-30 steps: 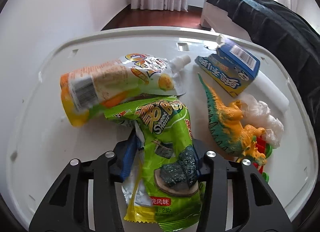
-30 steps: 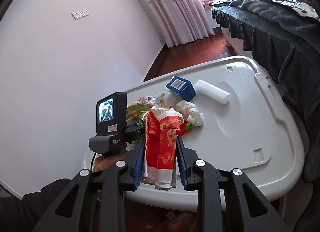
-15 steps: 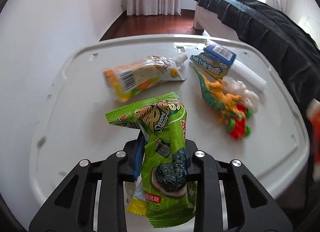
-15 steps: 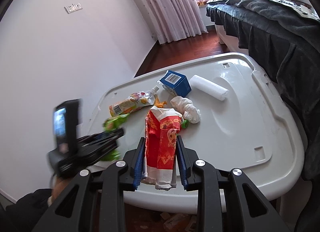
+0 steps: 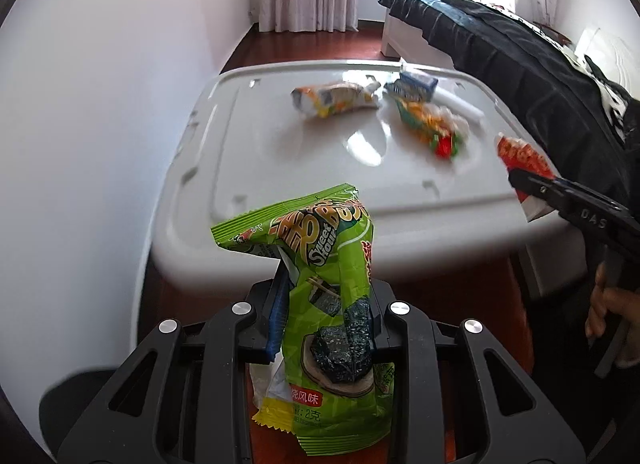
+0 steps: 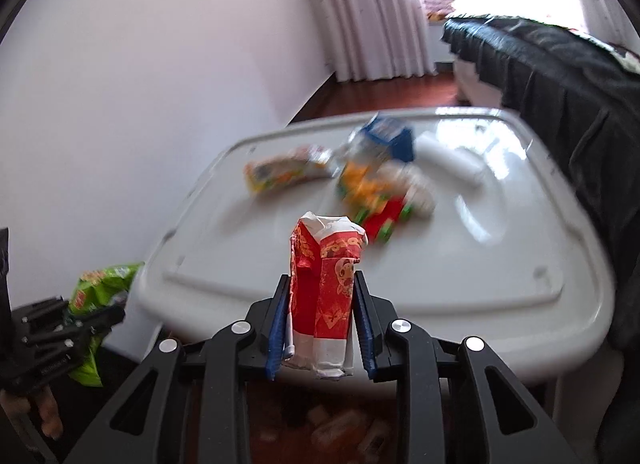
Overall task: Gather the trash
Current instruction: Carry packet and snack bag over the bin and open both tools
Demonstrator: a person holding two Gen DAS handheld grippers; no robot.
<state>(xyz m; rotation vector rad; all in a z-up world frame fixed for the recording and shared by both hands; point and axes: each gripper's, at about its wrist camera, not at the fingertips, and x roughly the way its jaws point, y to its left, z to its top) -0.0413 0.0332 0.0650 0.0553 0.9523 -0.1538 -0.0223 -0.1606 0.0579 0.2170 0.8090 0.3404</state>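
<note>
Left wrist view: the green seaweed snack wrapper is pinched between the left gripper jaws, where its slick, floppy film could be lost through slippage.

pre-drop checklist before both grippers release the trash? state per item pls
1. Left gripper shut on green seaweed snack packet: ok.
2. Right gripper shut on red wrapper: ok.
3. Both held pieces off the white lid: ok.
4. Bin or bag below in sight: cannot tell; only blurred clutter on the floor.
5. Trash left on the lid, orange pouch and blue carton: not ok.
6. Toy dinosaur left in place: ok.
</note>
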